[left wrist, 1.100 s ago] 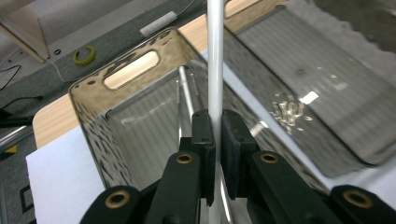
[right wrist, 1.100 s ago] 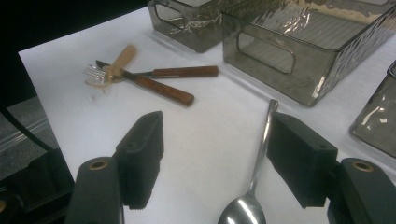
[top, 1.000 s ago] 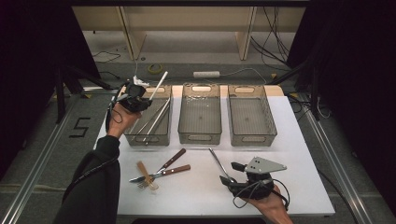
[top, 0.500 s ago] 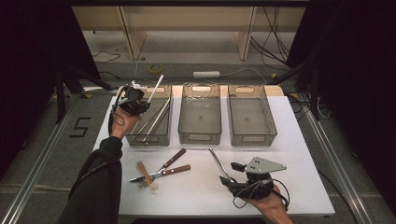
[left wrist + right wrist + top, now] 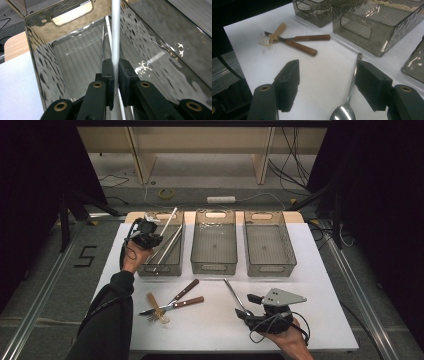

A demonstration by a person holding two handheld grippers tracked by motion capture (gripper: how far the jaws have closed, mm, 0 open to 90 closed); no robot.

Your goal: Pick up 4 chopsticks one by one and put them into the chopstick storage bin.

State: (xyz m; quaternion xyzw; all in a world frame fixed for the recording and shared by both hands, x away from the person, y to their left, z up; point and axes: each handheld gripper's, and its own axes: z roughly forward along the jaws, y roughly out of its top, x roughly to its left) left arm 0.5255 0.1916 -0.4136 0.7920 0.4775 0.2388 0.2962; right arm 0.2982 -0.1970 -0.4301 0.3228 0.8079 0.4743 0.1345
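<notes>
Nearest, the right tool (image 5: 248,306) rests on the white worktop (image 5: 210,330) with its jaws spread wide, a metal spoon (image 5: 348,105) lying loose between them. Farther off, the left tool (image 5: 156,238) is clenched on a white chopstick (image 5: 115,32) over the leftmost smoky bin (image 5: 172,266), beside other chopsticks there.

- The left gripper (image 5: 114,75) is pinching a white stick (image 5: 115,32) between its 2 black jaws.
- The stick is rising upright over a smoky clear bin (image 5: 40,60).
- Another thin rod (image 5: 102,42) is lying along the bin's ribbed floor.
</notes>
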